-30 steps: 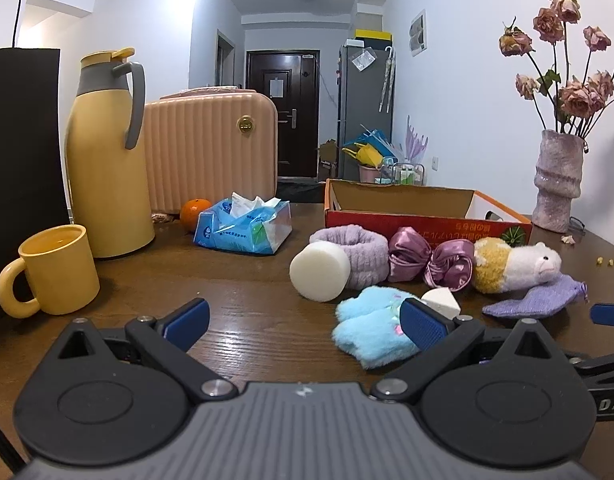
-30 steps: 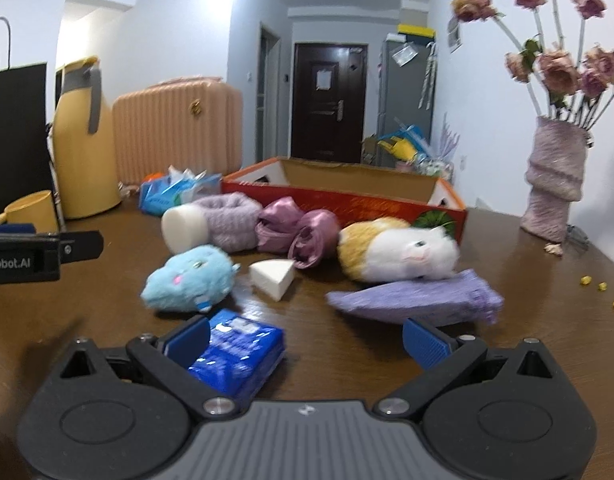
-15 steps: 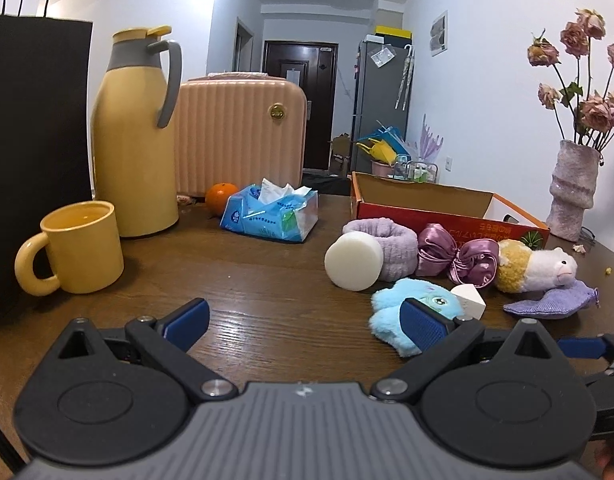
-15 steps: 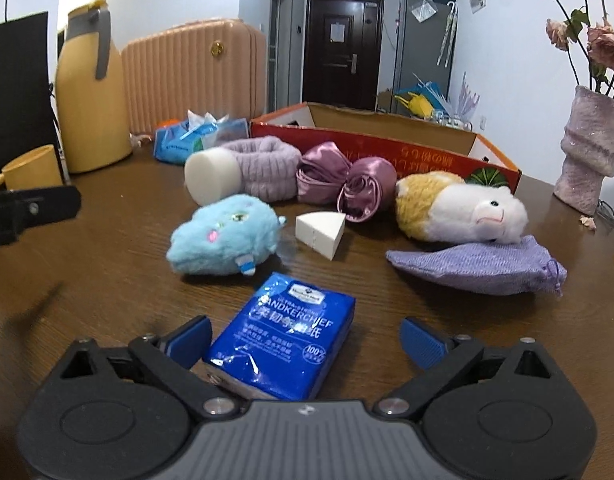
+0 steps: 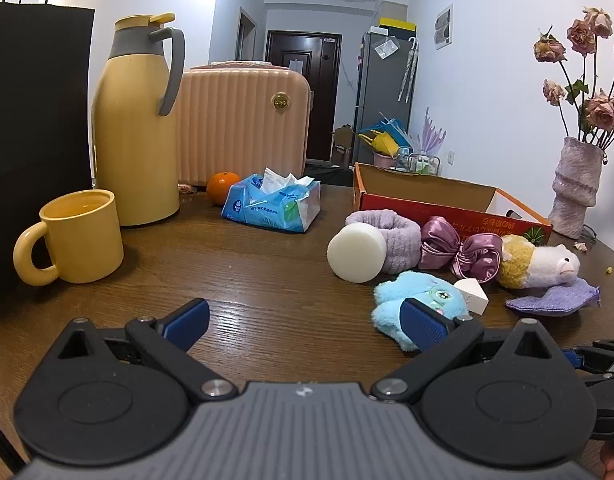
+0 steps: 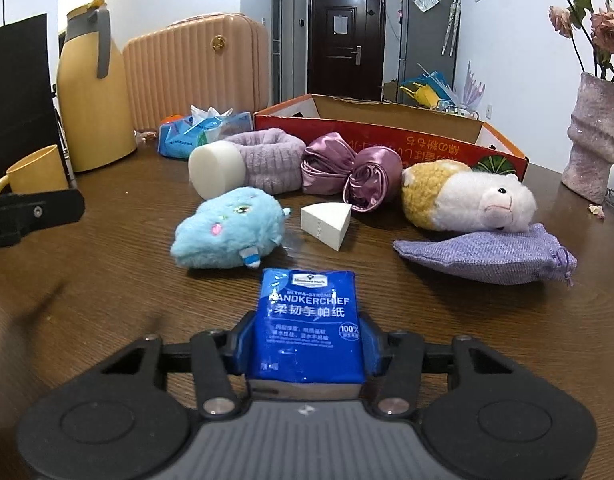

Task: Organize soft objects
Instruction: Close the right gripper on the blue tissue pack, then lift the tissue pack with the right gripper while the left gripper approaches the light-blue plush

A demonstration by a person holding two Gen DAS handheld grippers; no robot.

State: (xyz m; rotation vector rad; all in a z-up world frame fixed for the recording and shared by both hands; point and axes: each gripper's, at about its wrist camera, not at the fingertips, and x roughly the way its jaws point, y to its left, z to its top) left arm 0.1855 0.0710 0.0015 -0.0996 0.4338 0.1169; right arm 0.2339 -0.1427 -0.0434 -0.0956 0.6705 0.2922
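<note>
My right gripper [image 6: 307,346] is shut on a blue handkerchief tissue pack [image 6: 309,320] at the near table edge. Beyond it lie a light blue plush [image 6: 229,232], a white wedge sponge [image 6: 327,220], a purple drawstring pouch [image 6: 487,254], a yellow and white alpaca plush [image 6: 467,196], a purple satin scrunchie [image 6: 351,172], a lilac fluffy band [image 6: 271,158] and a white round sponge [image 6: 217,168]. An open orange cardboard box [image 6: 387,132] stands behind them. My left gripper [image 5: 303,320] is open and empty over the table, left of the blue plush [image 5: 415,300].
A yellow mug [image 5: 75,236], a yellow thermos jug [image 5: 135,120], a black paper bag [image 5: 31,120], a pink case [image 5: 243,108], an orange [image 5: 223,182] and a blue tissue box [image 5: 275,204] stand at the left and back. A vase of dried roses [image 5: 575,184] stands at the right.
My right gripper has closed on the blue tissue pack, which now sits square between the fingers. My left gripper has drifted slightly back and stays open.
</note>
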